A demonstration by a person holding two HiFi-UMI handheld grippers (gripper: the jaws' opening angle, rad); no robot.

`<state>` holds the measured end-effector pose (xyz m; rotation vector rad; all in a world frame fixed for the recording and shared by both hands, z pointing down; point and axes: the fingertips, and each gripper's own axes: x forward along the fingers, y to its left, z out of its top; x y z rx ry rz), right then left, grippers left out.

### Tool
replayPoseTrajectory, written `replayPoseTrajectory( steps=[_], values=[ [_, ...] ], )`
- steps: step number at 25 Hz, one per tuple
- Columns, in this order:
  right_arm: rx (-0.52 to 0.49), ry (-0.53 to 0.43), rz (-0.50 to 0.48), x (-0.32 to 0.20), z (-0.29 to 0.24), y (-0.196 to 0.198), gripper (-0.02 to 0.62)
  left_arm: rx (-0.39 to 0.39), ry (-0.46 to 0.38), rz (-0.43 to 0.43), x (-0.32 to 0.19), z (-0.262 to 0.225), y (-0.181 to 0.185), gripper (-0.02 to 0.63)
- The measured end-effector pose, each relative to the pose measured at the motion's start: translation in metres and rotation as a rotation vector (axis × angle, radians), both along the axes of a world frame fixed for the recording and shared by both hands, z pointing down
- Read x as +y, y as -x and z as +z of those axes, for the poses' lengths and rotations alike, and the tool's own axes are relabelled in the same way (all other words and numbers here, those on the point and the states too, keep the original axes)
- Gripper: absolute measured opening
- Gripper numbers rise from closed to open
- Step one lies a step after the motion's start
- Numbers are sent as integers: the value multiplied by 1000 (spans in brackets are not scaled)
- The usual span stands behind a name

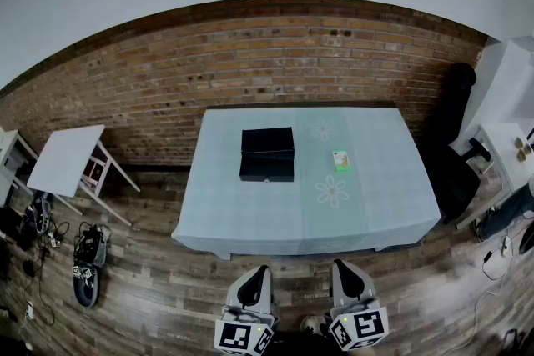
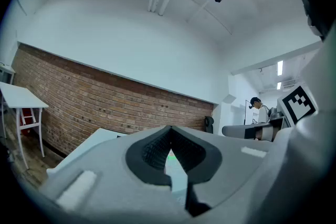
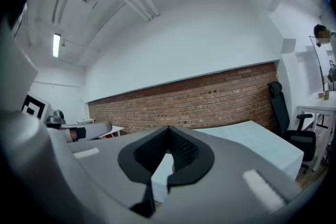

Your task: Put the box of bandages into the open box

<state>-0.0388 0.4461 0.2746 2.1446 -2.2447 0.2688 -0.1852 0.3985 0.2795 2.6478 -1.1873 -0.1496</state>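
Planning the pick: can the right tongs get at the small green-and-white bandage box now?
Probably yes: the small green-and-white bandage box lies alone on the pale blue tablecloth, clear of the open black box, nothing between it and the shut right tongs.

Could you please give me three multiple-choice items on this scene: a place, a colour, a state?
1. Where is the box of bandages?
A) in the open box
B) on the table, right of it
C) on the floor
2. The open box's colour?
A) black
B) red
C) white
3. The right gripper's jaws?
A) shut, empty
B) wide apart
C) gripping the bandages
Answers: B, it lies on the table, apart from the box. A, its walls are black. A, they meet with nothing between.
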Motion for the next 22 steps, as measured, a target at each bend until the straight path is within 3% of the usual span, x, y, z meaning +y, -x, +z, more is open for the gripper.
replayPoseTrajectory(
  steps=[6, 22],
  values=[
    [-41, -12, 23, 3, 1, -4, 2, 0, 2, 0, 3, 2, 0, 0],
    [-12, -9, 17, -2, -3, -10, 2, -8, -4, 5, -3, 1, -8, 0]
  ],
)
